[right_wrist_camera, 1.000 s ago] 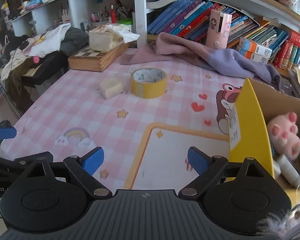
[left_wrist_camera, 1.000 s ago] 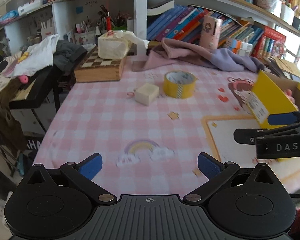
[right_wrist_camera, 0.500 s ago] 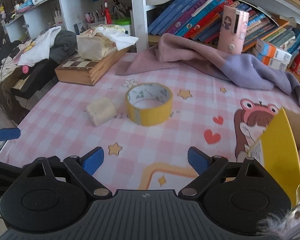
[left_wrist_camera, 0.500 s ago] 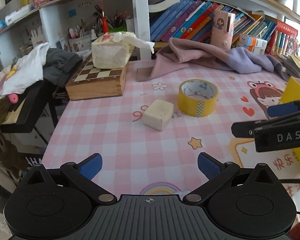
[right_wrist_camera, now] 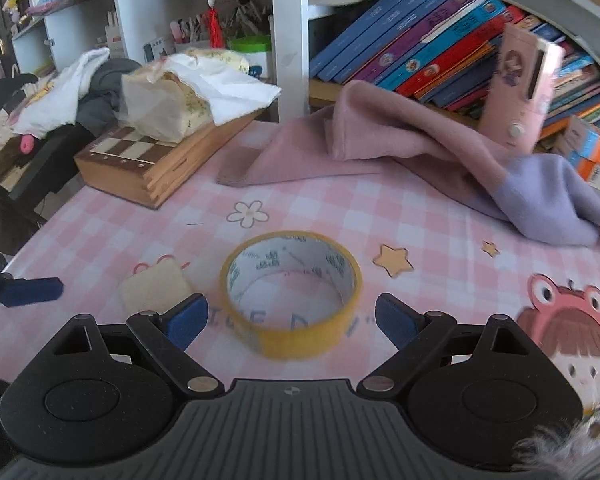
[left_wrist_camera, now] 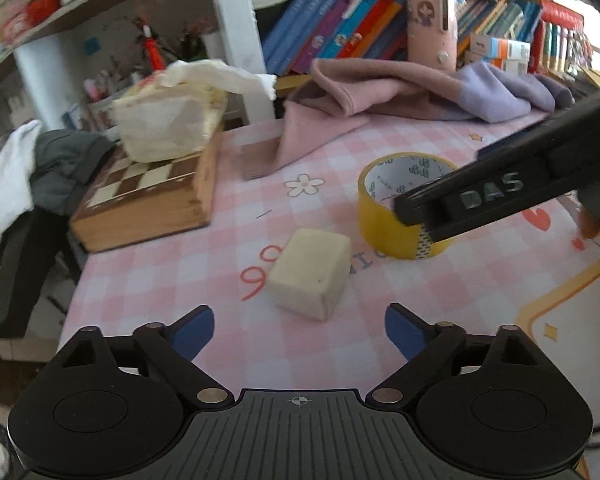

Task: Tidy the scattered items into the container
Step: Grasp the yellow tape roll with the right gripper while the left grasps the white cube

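Tape roll (right_wrist_camera: pixel 291 294) and cream block (left_wrist_camera: pixel 310 273) just left of it lie loose on the mat, neither binned. Left gripper (left_wrist_camera: pixel 299 330) has just been narrowing, nothing clamped; right gripper (right_wrist_camera: pixel 291 322) gapes empty at the roll.

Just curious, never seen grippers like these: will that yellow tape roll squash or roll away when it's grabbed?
The yellow tape roll lies flat on its side, so it probably won't roll. Its thick ring looks stiff, unlikely to squash. The right gripper is open around it; the smooth outer band might slip a little.
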